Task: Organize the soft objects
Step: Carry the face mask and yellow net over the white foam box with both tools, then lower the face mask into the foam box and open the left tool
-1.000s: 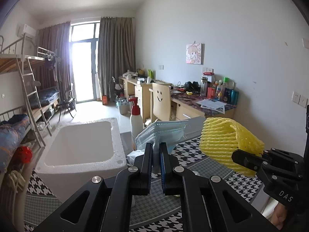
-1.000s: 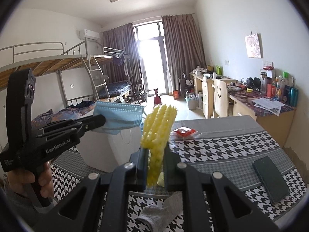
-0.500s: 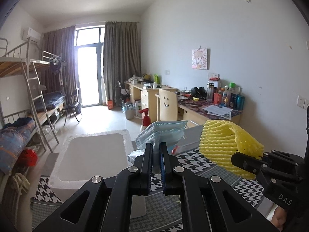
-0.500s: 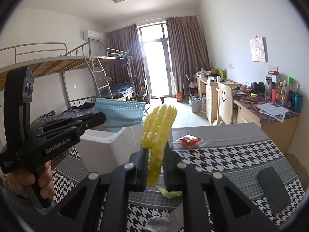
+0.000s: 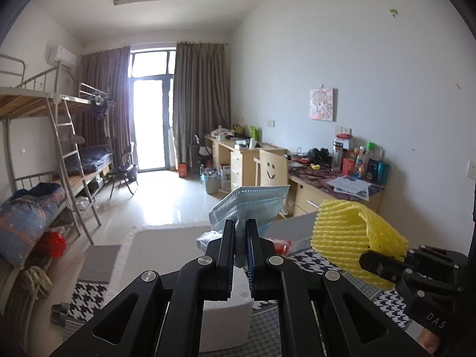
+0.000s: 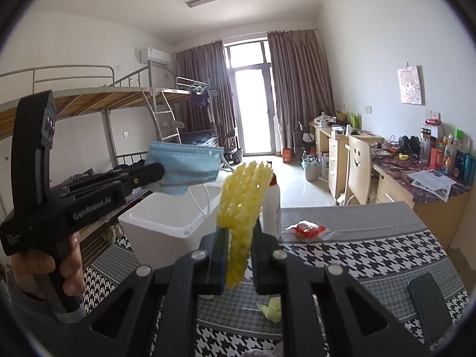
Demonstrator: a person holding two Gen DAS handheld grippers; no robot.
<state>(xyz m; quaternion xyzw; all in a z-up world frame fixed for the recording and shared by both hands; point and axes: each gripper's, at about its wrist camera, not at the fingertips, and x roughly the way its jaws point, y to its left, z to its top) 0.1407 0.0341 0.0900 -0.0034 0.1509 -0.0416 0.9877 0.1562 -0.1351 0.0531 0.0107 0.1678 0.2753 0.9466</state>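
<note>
My left gripper [image 5: 240, 232] is shut on a blue face mask [image 5: 253, 205] and holds it up in the air; it also shows in the right wrist view [image 6: 157, 172] with the mask [image 6: 184, 169] above a white foam box [image 6: 166, 226]. My right gripper [image 6: 238, 238] is shut on a yellow foam net [image 6: 242, 202], held above the houndstooth table [image 6: 357, 255]. In the left wrist view the net [image 5: 351, 235] and right gripper [image 5: 374, 263] are at the right. The foam box [image 5: 226, 309] lies low, mostly hidden behind my left fingers.
On the table stand a white bottle with a red cap [image 6: 272, 208], a red packet [image 6: 308, 228], a dark phone [image 6: 428, 306] and a green scrap [image 6: 272, 311]. A bunk bed [image 5: 44, 154] is at the left, desks [image 5: 327, 184] along the right wall.
Both grippers have risen with their loads. The foam box and table have dropped lower in both views; the left view now shows more floor and room.
</note>
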